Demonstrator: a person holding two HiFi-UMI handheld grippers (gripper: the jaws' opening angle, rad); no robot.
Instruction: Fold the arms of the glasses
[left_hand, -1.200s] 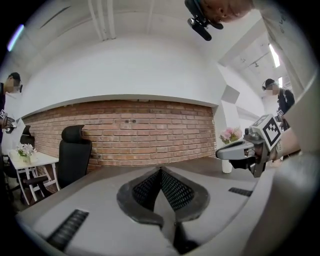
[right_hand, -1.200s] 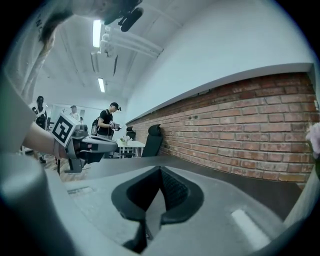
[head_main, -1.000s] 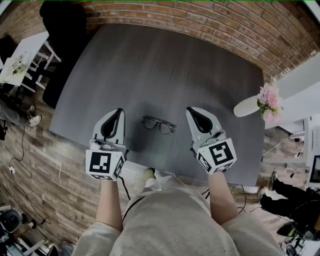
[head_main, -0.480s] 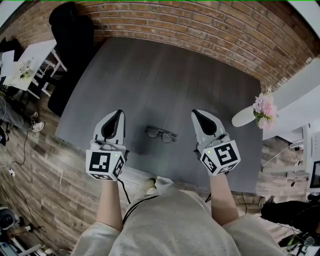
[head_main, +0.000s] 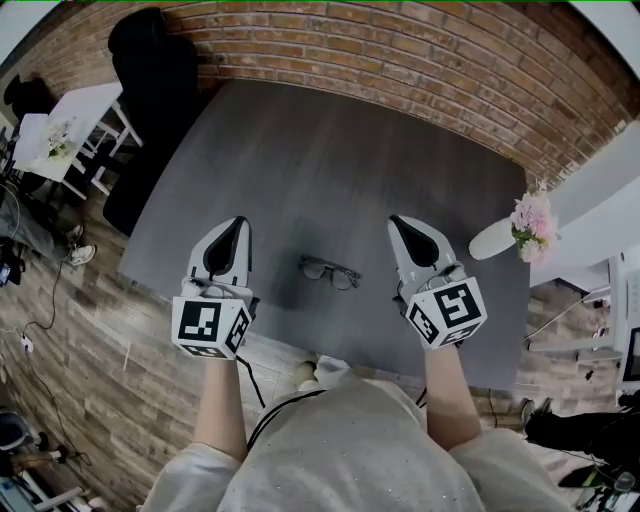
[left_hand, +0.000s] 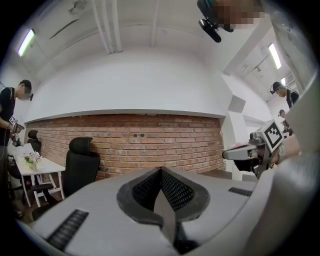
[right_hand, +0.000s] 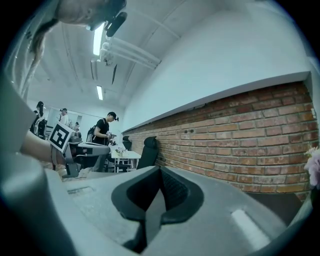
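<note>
Nothing on the table (head_main: 300, 150) seems to have shifted over the last second: the glasses (head_main: 330, 272) lie in the same spot near its front edge, though our head view has drifted and they now sit lower in it. They lie between the left gripper (head_main: 238, 222) and the right gripper (head_main: 397, 221), apart from both.

Each gripper's own view looks out level at the brick wall (head_main: 400, 50). In each, the jaws are pressed together with nothing between them.

The glasses are small in the head view, and we cannot say for sure whether their arms stand out or are already tucked in. If they are out, we judge the step calls for parting one pair of jaws to steady the front at the bridge. The other gripper would then sweep an arm inward near its tip. The frame looks light and may skid on the smooth top, so we would push gently and stay off the lenses.

Nothing lies between either gripper and the glasses. A black office chair (head_main: 150, 60) stands beyond the far left corner, pink flowers (head_main: 530, 215) off the right edge, and a white side table (head_main: 70, 110) further left, all well apart.
</note>
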